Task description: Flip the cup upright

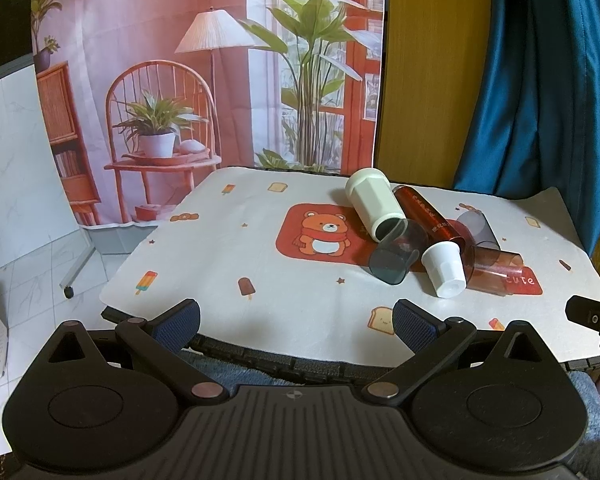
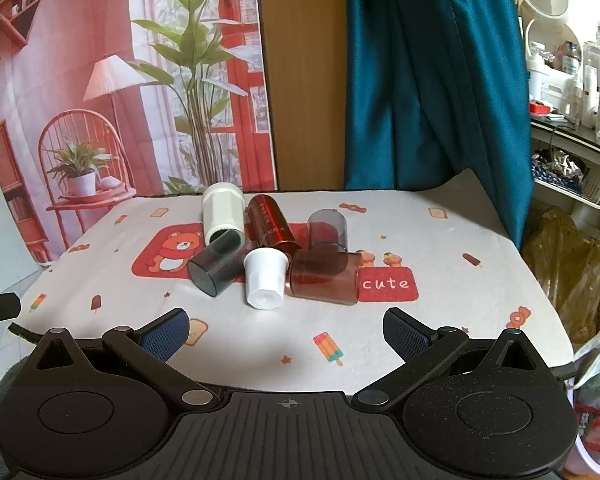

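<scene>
Nothing of the task looks done yet, judging from how the cups lie. In the right wrist view, going left to right across the middle of the frame: the tall white cup (image 2: 222, 214) lies on its side, its mouth toward the camera; the dark smoky cup (image 2: 216, 266) lies below it, base toward the camera, its open end touching the white cup's mouth; the small white cup (image 2: 265, 280) sits at frame centre, tipped with its base toward the camera; behind it the glossy red cup (image 2: 270, 222) lies on its side; the brown translucent cup (image 2: 324, 278) lies sideways just right of the small white one; the purple-grey translucent cup (image 2: 327, 228) stands behind it, though whether mouth up or mouth down cannot be told. All cluster together on the worktop (image 2: 460, 280), several touching.

The left hand-held gripper (image 1: 296, 322), at the bottom of its view, has its fingers spread wide and empty, well short of the pile in the right-centre of that frame. The right hand-held gripper (image 2: 286, 330) is likewise spread and empty, near the small white cup but apart from it.

So every lying cup remains to be righted; no grasp has begun.
</scene>
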{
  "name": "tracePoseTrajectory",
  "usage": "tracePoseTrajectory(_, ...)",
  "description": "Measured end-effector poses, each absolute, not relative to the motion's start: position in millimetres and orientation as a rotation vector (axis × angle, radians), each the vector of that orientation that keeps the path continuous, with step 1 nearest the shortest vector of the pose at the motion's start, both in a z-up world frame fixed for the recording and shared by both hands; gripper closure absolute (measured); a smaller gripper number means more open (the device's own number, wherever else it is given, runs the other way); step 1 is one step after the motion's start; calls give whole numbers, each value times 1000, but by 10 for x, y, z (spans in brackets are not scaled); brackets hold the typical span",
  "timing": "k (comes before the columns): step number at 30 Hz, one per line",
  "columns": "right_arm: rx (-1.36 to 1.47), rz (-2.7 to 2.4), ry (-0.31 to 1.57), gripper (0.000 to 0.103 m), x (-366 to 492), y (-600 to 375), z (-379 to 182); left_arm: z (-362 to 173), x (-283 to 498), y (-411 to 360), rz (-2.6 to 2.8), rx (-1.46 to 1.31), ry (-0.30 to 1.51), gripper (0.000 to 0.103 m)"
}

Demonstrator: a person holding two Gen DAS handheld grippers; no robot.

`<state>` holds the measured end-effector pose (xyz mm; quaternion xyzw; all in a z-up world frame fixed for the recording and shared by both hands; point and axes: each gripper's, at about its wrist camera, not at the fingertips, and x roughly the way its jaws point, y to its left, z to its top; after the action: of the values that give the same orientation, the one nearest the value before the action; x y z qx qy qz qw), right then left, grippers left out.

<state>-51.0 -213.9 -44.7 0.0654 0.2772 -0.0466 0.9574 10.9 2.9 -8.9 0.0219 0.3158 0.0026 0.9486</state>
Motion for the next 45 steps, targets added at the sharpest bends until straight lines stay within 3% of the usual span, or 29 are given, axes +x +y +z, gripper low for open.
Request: tracePoseTrajectory(45, 144, -86, 584, 0, -477, -2136, -471, -134, 135, 60, 5, 40, 672, 0)
